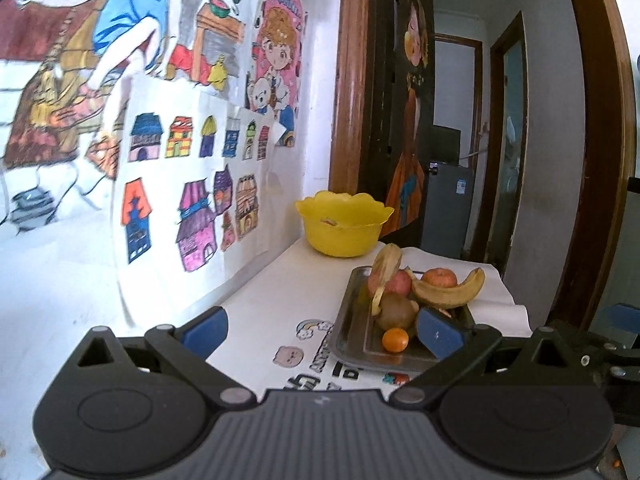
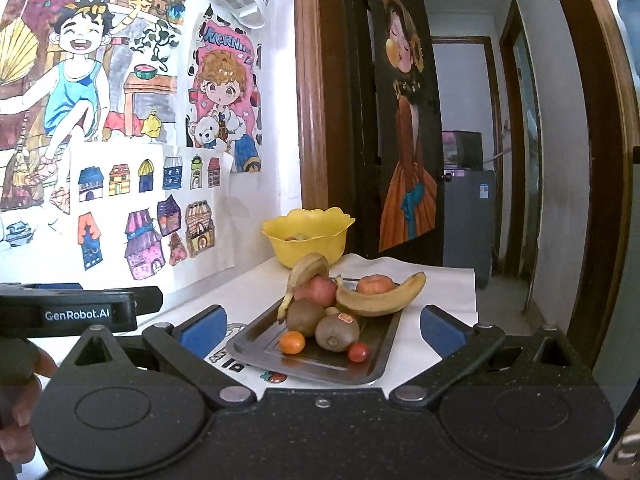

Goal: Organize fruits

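Lying ahead of both spread claws [image 2: 322,330]: fruit tray [image 2: 384,360].

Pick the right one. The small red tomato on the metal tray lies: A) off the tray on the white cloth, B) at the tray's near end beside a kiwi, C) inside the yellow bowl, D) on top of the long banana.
B: in the right wrist view the tomato sits on the tray floor at its near end, right beside the kiwi, well short of the yellow bowl.
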`<state>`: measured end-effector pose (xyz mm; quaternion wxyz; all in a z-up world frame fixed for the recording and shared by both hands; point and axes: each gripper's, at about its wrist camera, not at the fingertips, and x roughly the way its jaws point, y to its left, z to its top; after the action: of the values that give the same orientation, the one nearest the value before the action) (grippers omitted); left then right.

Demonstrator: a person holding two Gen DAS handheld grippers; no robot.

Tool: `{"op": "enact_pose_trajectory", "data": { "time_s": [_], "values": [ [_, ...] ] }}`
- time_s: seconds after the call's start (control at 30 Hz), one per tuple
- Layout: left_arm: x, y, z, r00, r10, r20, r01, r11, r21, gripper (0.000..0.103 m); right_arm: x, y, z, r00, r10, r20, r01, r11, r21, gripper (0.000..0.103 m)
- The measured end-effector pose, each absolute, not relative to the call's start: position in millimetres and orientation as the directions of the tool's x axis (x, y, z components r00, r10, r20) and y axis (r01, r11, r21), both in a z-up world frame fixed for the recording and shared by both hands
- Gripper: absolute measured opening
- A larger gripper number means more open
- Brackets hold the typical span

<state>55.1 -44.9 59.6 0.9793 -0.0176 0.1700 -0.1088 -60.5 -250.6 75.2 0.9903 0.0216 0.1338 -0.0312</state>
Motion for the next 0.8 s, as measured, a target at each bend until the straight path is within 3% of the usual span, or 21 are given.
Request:
{"op": "enact_pose_trajectory", "data": {
  "time_s": [0.8],
  "values": [
    [23.2, -16.4, -10.8, 0.905, -0.206, -0.372, 0.177, 0.978, -0.111, 0.103, -89.9, -227.8, 9.4, 0.955, -0.140, -0.262, 0.156, 0.987, 0.042, 0.102]
  ]
}}
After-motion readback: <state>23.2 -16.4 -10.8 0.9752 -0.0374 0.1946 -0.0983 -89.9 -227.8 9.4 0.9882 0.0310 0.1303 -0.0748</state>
